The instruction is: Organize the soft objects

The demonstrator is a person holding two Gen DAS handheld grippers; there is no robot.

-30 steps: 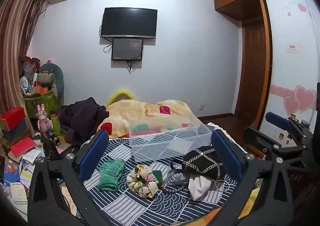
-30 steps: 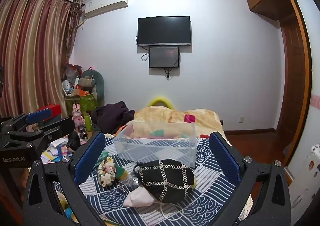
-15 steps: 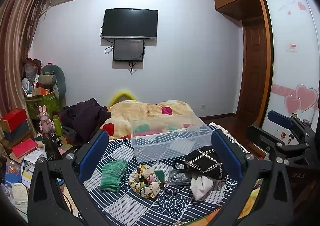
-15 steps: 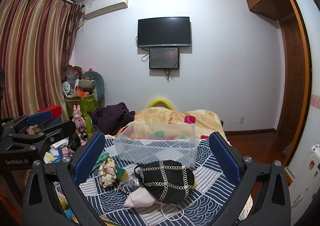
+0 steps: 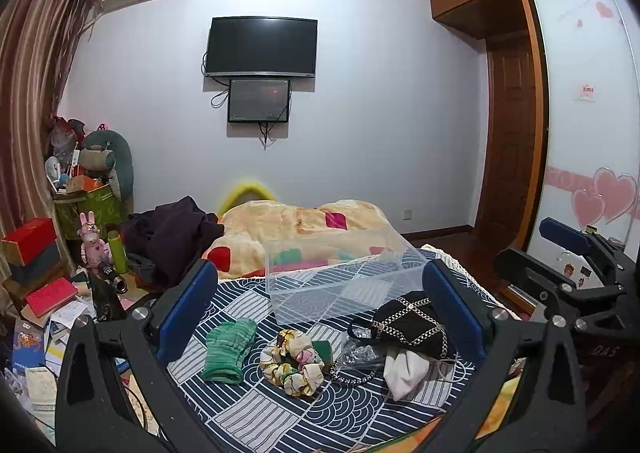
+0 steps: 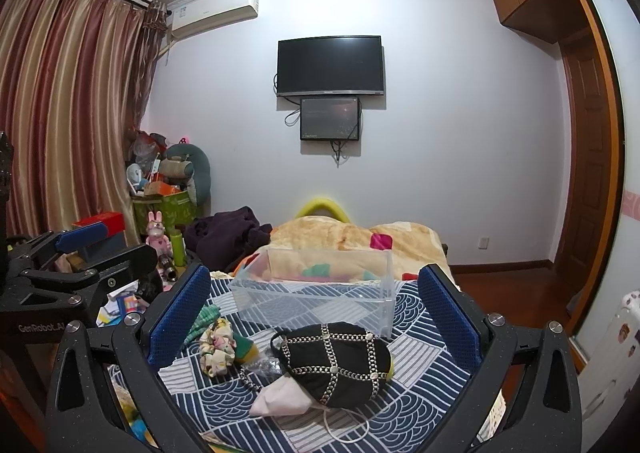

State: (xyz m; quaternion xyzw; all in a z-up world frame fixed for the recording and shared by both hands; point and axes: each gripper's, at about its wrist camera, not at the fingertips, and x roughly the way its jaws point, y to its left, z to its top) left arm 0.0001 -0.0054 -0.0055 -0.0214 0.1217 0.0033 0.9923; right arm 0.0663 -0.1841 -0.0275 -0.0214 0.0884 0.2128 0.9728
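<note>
On the blue patterned bedspread [image 5: 248, 413] lie a green knit glove [image 5: 229, 349], a floral scrunchie [image 5: 292, 361], a black chain-patterned bag [image 5: 408, 329] and a white face mask [image 5: 402, 371]. An empty clear plastic box [image 5: 340, 281] stands behind them. My left gripper [image 5: 320, 305] is open and empty above the items. My right gripper [image 6: 316, 309] is open and empty above the bag [image 6: 340, 361], mask [image 6: 284, 397] and scrunchie [image 6: 216, 345], with the box [image 6: 316, 289] beyond.
A yellow quilt [image 5: 296, 225] and dark clothes [image 5: 172, 237] lie further up the bed. Cluttered boxes, books and toys [image 5: 48, 273] stand at the left. A wardrobe [image 5: 580, 133] and door are at the right. A TV [image 5: 262, 47] hangs on the far wall.
Both views have shifted only slightly. The items on the bed have not moved and both grippers stay open.
</note>
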